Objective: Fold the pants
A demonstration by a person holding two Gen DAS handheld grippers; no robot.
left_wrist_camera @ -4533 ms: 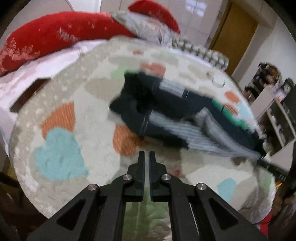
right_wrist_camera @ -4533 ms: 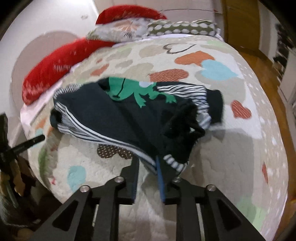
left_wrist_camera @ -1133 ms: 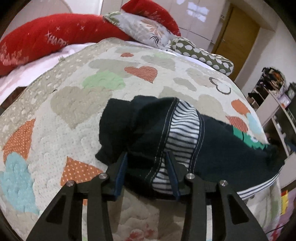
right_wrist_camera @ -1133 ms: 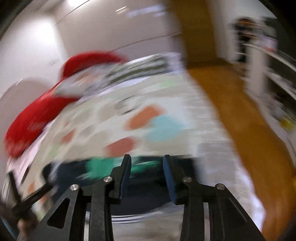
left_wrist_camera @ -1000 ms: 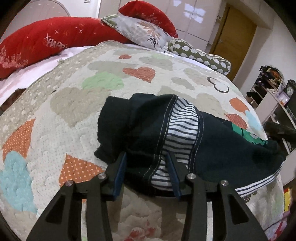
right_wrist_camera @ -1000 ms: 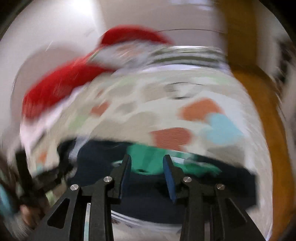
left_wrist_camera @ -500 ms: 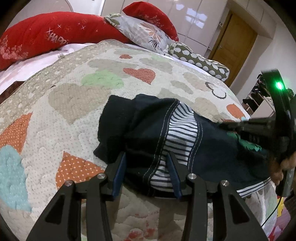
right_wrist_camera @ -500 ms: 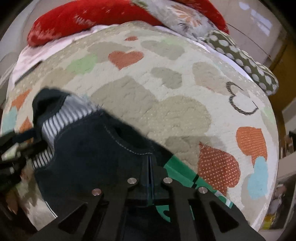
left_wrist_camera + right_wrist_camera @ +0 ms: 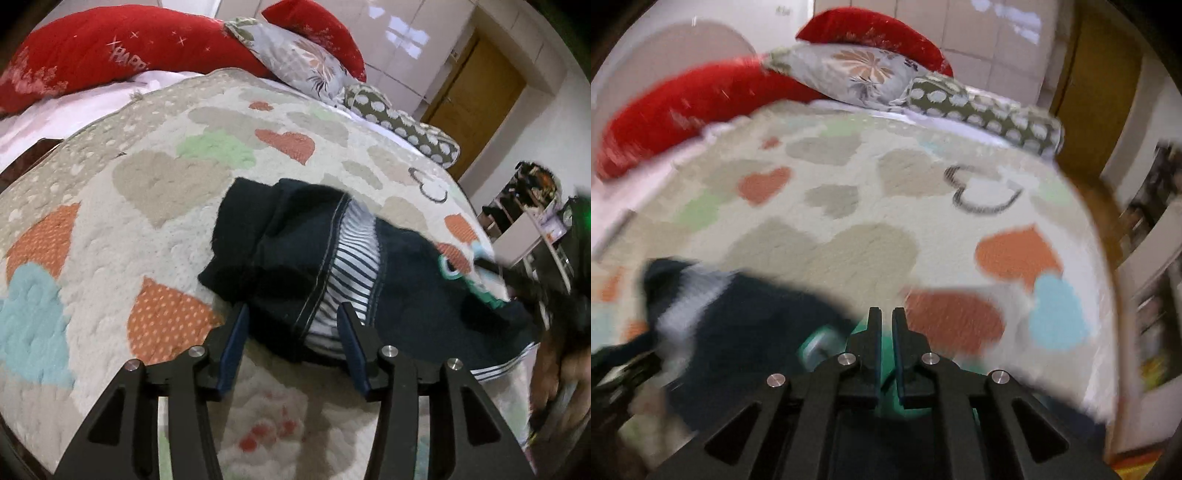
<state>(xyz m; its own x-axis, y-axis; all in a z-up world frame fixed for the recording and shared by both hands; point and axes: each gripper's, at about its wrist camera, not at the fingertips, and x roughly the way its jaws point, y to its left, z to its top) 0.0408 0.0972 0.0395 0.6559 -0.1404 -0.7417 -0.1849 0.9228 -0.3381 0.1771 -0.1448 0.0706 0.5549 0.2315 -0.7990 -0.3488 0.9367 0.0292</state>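
Dark navy pants [image 9: 295,251] with a striped panel and a green print lie bunched on the heart-patterned quilt [image 9: 110,229]. My left gripper [image 9: 293,317] straddles their near folded edge. Its jaws are opening, with the cloth between the fingers [image 9: 236,332] and no pad pressing on it. In the right wrist view, which is blurred by motion, my right gripper [image 9: 885,325] is shut on the green-printed end of the pants [image 9: 750,306]. That end looks pulled up off the quilt.
Red pillows [image 9: 110,55], a floral pillow [image 9: 295,59] and a spotted bolster [image 9: 406,133] line the head of the bed. A wooden door [image 9: 480,92] and cluttered shelves [image 9: 535,206] stand to the right. A hand [image 9: 561,373] shows blurred at the right edge.
My right gripper has shut on the printed end of the pants and swung over it. The left jaws have spread slightly around the near fold, and the left hand has barely moved.
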